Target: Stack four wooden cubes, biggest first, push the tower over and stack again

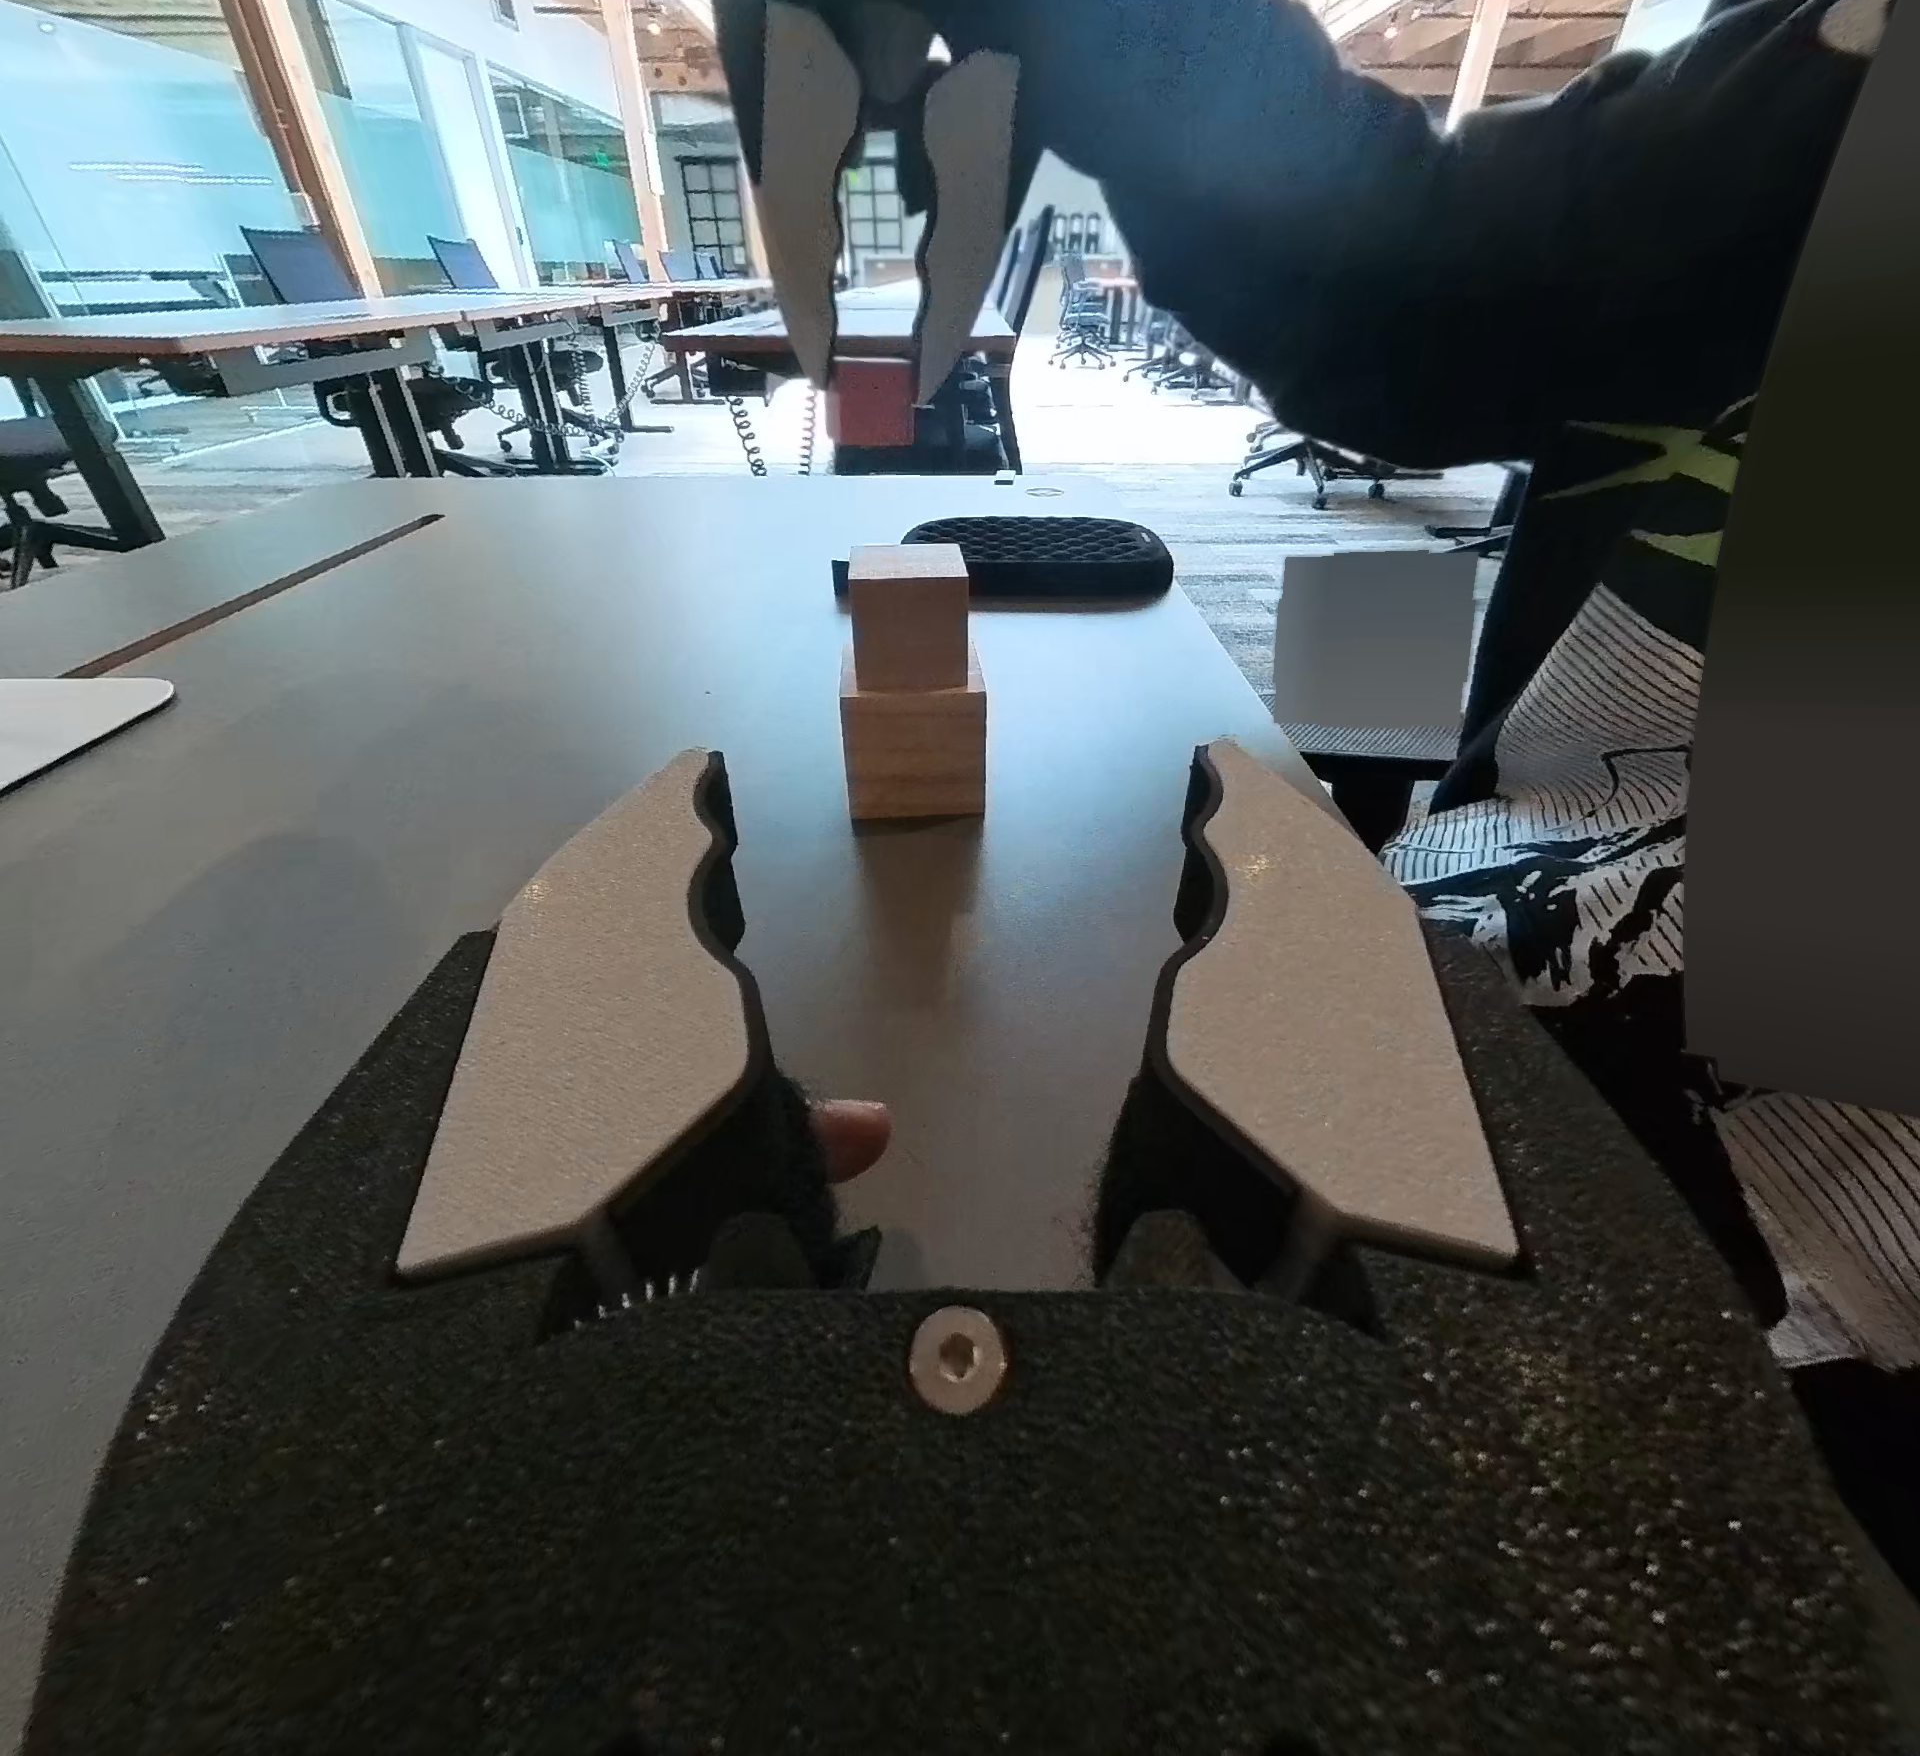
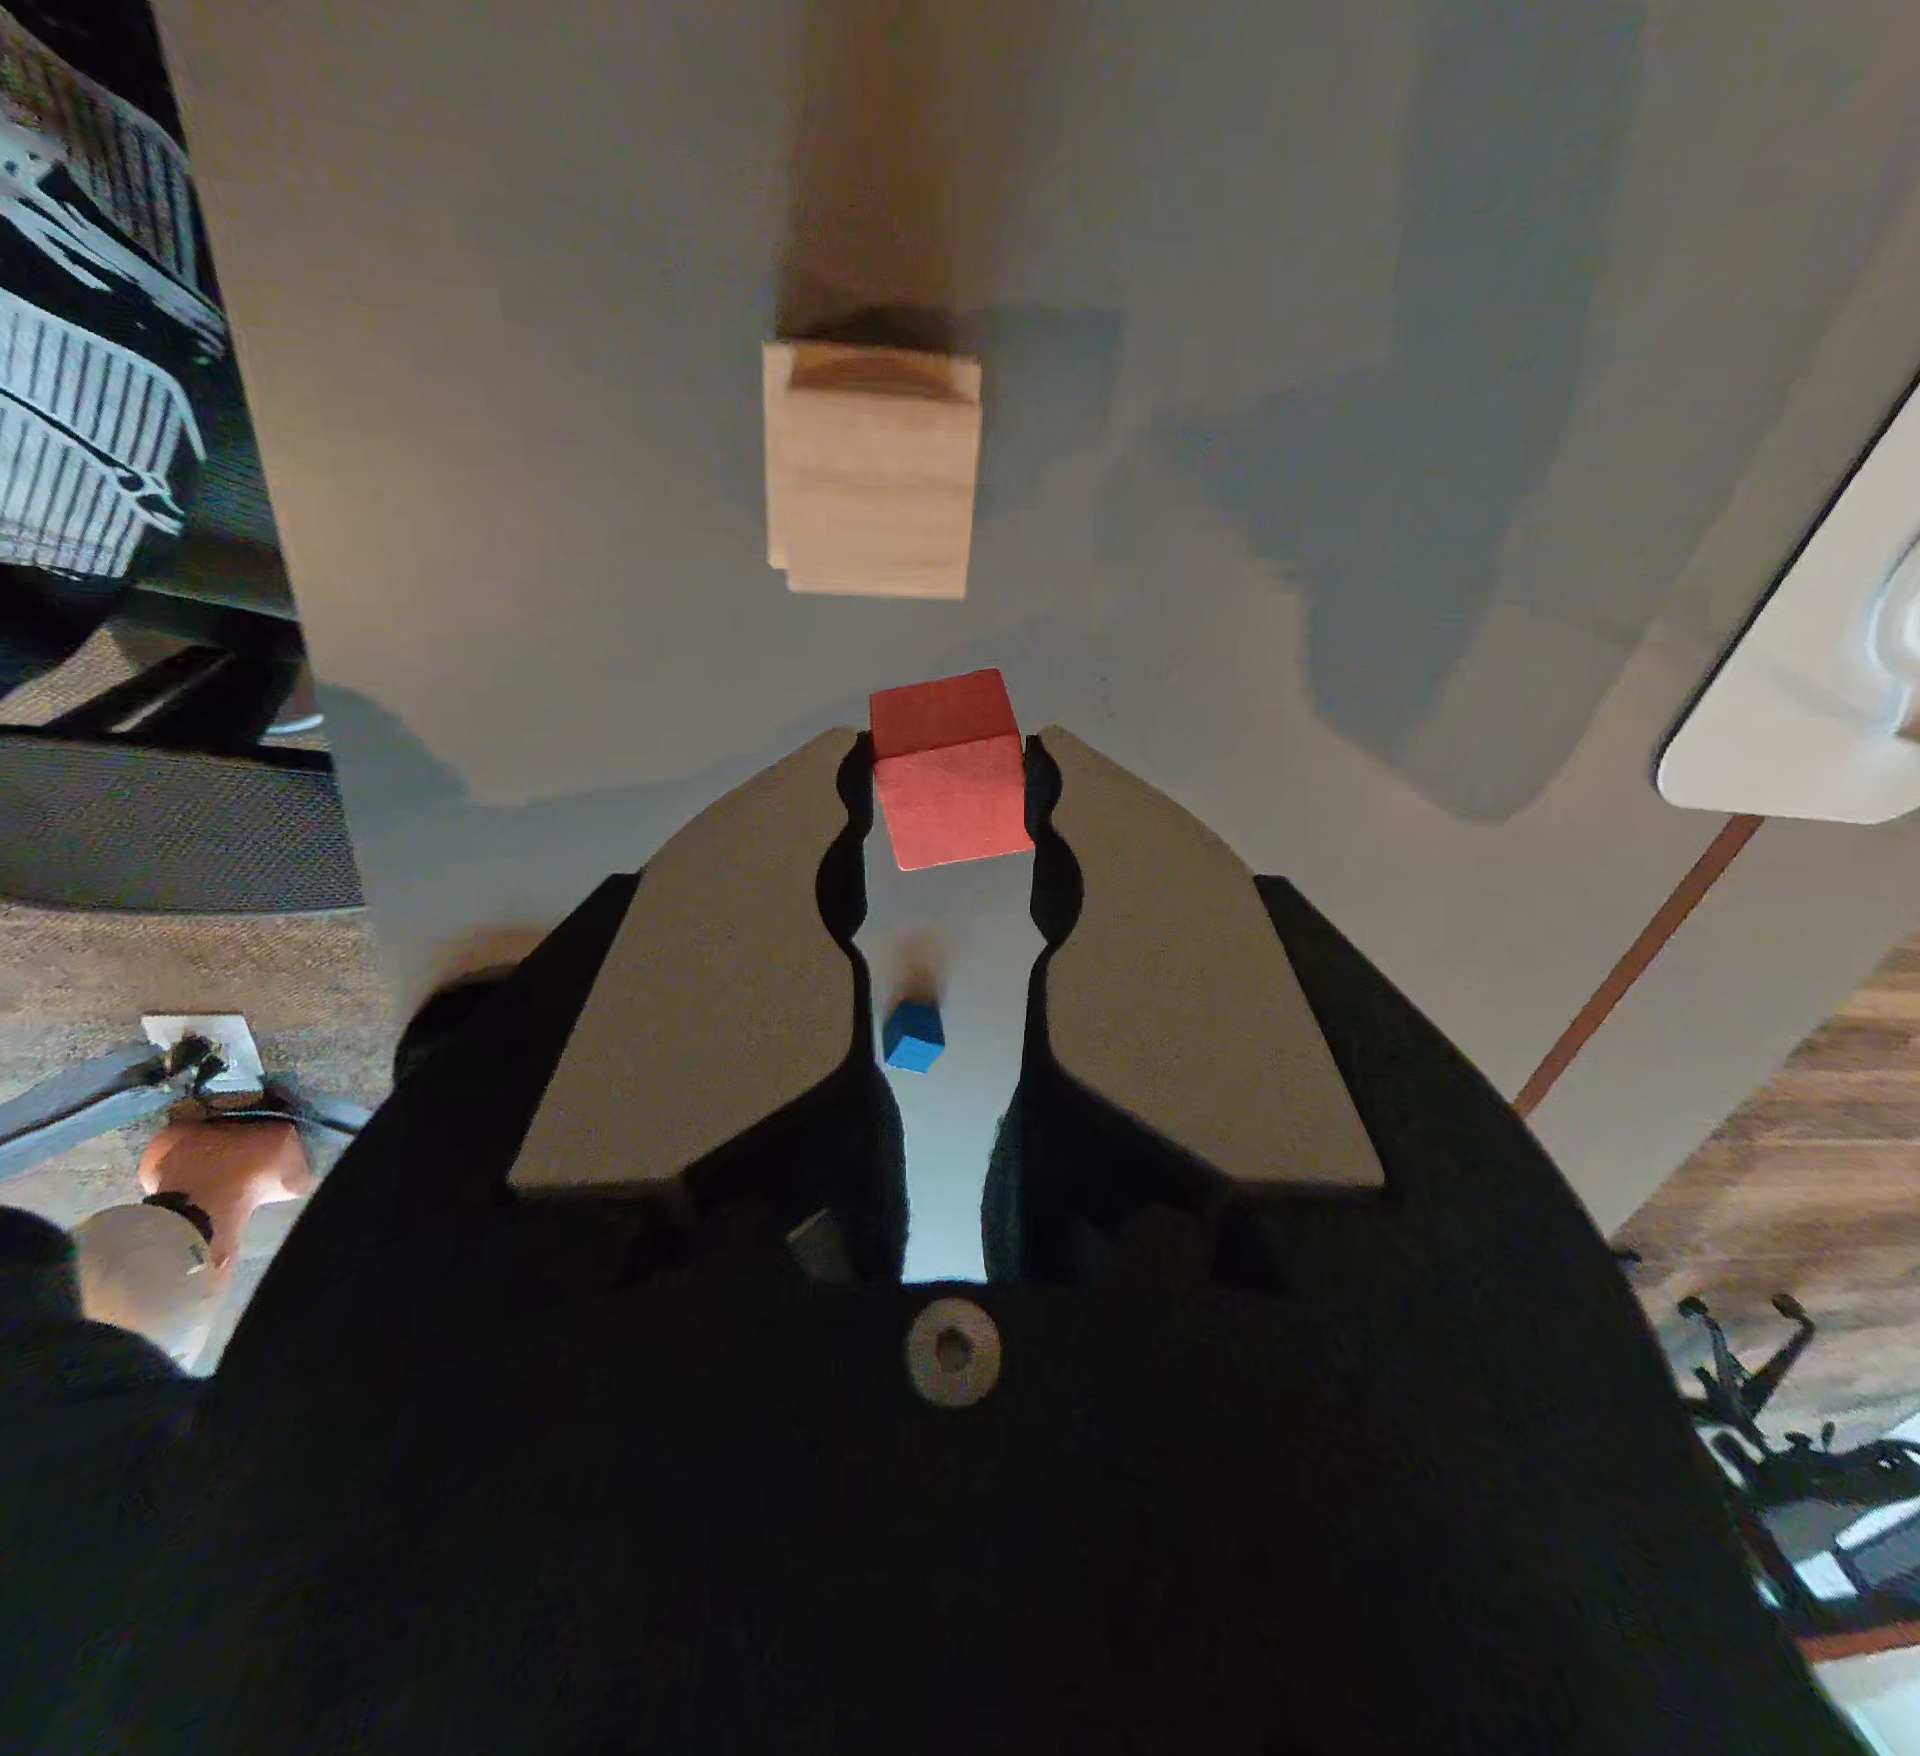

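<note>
The right tongs (image 2: 948, 738) are clenched on a red cube (image 2: 948, 797), pinched by two opposite side faces right at the fingertips. The cube sits slightly twisted between the tips, one corner edge turned toward the camera, its painted faces matte and even. In the left wrist view the same tongs (image 1: 873, 381) hang point-down in the upper middle of the frame, held by a dark-gloved hand (image 1: 1039, 44), the red cube (image 1: 871, 405) between their tips, high above the stack and apart from it.

The left tongs (image 1: 956, 761) are released, fingers spread wide and low over the dark counter (image 1: 416, 719), grasping nothing. A fingertip (image 1: 854, 1135) shows beside the left finger's base.

Straight ahead of them, centre frame, stands a two-cube stack: a larger pale wooden cube (image 1: 914, 750) flat on the counter, and a slightly smaller pale wooden cube (image 1: 909, 620) resting squarely on top, upright, its faces roughly in line with the lower one. Both are bare, light wood with faint grain. In the right wrist view the stack (image 2: 871, 470) appears from above in the upper middle.

A small blue cube (image 2: 914, 1039) lies on the counter, seen through the gap between the right tongs' fingers, below centre, well apart from the stack.

Behind the stack in the left view lies a black honeycomb-textured pad (image 1: 1039, 555); a white flat object (image 1: 73, 730) sits at the left edge.
</note>
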Tool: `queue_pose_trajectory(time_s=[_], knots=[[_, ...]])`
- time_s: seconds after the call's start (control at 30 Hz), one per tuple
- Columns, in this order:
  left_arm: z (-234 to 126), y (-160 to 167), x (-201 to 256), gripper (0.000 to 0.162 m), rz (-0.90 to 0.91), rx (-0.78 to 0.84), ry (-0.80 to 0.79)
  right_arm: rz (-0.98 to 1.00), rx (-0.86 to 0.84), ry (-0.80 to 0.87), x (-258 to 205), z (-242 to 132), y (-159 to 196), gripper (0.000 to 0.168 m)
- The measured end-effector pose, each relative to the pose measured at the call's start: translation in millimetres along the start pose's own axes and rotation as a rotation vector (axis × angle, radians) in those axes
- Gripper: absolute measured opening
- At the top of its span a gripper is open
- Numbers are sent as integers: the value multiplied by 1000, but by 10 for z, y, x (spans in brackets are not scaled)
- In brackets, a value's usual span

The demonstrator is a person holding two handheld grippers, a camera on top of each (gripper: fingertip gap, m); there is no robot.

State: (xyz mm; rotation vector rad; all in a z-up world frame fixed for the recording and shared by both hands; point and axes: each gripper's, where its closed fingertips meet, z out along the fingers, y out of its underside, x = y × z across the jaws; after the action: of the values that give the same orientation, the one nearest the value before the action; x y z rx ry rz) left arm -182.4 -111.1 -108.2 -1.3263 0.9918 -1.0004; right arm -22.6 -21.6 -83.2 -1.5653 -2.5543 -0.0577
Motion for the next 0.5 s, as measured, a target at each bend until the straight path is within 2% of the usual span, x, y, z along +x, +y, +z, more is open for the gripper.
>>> queue_pose_trajectory(time_s=[0.2, 0.5], knots=[[1, 2, 3, 82, 3, -1, 0, -76, -51, 0, -78, 43, -270, 27], [-1, -2, -9, 82, -11, 2, 1, -97, -95, -43, -106, 300, -301, 28]])
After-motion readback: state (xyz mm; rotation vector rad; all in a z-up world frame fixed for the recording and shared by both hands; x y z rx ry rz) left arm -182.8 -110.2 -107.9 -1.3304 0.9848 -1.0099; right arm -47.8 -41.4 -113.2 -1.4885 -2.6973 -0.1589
